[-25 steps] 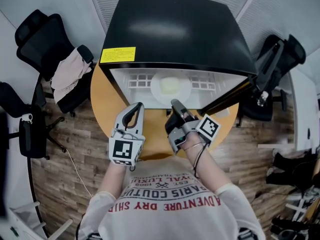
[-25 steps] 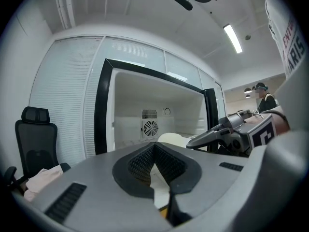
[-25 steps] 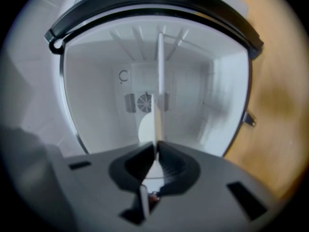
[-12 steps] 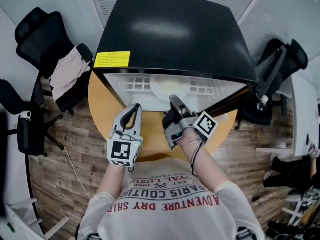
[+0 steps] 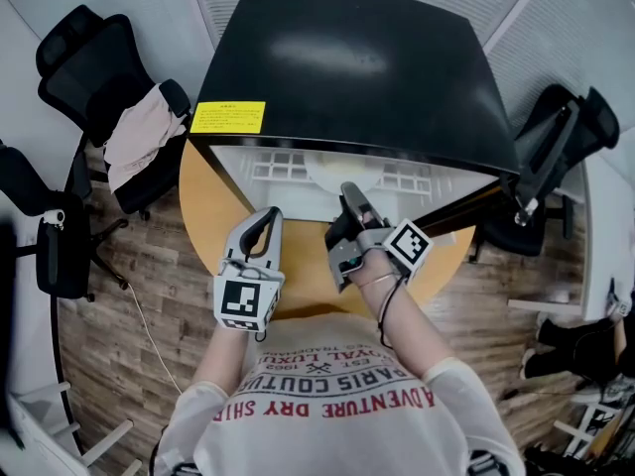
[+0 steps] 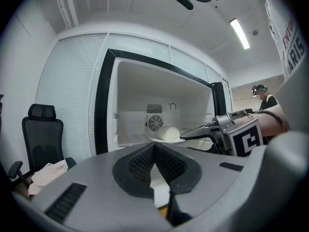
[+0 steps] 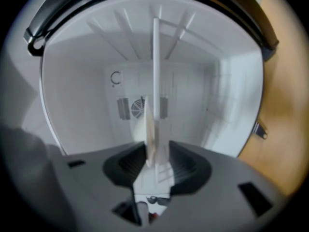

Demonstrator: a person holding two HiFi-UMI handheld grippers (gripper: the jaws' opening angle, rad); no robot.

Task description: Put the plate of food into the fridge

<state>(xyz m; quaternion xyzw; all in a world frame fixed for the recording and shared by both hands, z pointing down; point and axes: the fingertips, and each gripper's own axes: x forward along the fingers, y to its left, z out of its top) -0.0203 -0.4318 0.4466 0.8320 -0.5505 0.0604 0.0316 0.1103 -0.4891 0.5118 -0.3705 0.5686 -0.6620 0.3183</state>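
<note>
Atop the round wooden surface [image 5: 203, 206], right claw [image 5: 349, 196] [image 7: 153, 163] is opening around the rim of the white food plate [image 5: 332, 170] [image 7: 155, 81] inside the black fridge [image 5: 347, 67], needing level withdrawal; left claw [image 5: 263, 221] [image 6: 153, 151] is idling closed.

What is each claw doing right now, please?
Left gripper: claw closed, holding nothing.
Right gripper: claw opening, with the rim of the plate between its jaws.
</note>
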